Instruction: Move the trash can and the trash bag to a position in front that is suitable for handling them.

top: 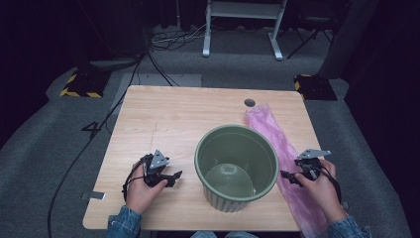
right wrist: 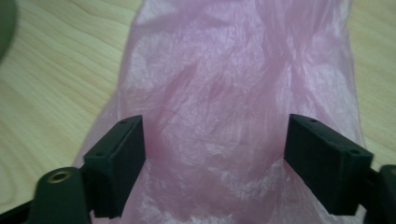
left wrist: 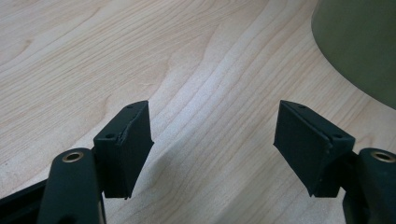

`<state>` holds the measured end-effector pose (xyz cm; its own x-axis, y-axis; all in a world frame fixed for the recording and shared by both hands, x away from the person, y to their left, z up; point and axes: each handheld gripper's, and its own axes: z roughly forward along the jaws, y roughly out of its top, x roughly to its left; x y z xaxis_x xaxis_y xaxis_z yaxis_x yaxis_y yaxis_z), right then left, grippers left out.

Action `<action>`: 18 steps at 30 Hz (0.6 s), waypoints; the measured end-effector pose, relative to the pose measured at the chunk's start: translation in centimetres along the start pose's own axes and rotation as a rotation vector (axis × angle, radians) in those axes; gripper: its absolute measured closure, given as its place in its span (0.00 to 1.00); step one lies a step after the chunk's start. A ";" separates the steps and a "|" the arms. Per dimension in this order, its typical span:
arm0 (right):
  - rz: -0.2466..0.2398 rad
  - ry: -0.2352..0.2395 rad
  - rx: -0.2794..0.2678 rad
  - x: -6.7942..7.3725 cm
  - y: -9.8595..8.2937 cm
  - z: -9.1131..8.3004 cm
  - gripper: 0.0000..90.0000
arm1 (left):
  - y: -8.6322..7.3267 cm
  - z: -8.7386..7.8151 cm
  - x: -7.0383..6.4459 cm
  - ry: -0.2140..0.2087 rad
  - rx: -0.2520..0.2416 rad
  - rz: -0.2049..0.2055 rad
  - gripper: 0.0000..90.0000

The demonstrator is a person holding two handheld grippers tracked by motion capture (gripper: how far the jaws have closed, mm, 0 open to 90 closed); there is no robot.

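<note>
A green plastic bin (top: 236, 167) stands upright near the front middle of the wooden table (top: 168, 119); its interior looks bare. A pink plastic bag (top: 282, 148) lies flat to its right, running from the table's back right to the front edge. My right gripper (top: 289, 177) hovers over the bag (right wrist: 233, 93), open, its jaws wide apart with the film between and below them. My left gripper (top: 173, 177) rests low over bare wood left of the bin (left wrist: 359, 42), open with nothing between its pads (left wrist: 128, 144).
A round cable hole (top: 249, 102) sits near the table's back edge. Grey carpet surrounds the table, with cables (top: 163, 39) and a white frame's legs (top: 242, 29) beyond. Bare wood stretches across the table's left and back.
</note>
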<state>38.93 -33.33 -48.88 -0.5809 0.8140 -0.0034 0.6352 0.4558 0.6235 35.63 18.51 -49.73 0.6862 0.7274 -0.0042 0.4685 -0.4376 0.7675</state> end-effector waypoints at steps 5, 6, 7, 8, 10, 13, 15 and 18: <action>0.010 -0.014 0.080 -0.1 1.0 0.4 0.17 | -0.1 0.0 0.1 0.001 0.000 -0.003 0.30; 0.018 -0.020 0.102 0.0 1.3 0.5 0.16 | 0.0 0.0 0.1 0.001 0.002 0.002 0.31; 0.021 -0.024 0.122 0.1 1.5 0.5 0.16 | 0.0 0.0 0.0 0.001 0.003 0.002 0.31; 0.032 -0.027 0.144 0.1 1.7 0.5 0.16 | -0.1 0.1 0.0 0.000 0.002 0.002 0.31; 0.038 -0.030 0.177 0.2 2.1 0.6 0.16 | -0.1 0.1 -0.1 -0.003 0.004 0.000 0.31; 0.048 -0.031 0.221 0.2 2.7 0.7 0.17 | -0.1 0.2 -0.1 -0.003 0.003 -0.004 0.31; 0.046 -0.028 0.257 0.3 3.1 0.8 0.20 | -0.2 0.2 0.0 -0.006 0.005 -0.006 0.31; 0.044 -0.025 0.304 0.5 3.7 0.9 0.25 | -0.2 0.2 -0.1 -0.005 0.007 0.002 0.31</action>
<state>41.50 -30.93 -47.25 -0.5392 0.8422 -0.0033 0.7846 0.5038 0.3614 35.62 18.42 -50.02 0.6903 0.7235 -0.0057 0.4706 -0.4430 0.7630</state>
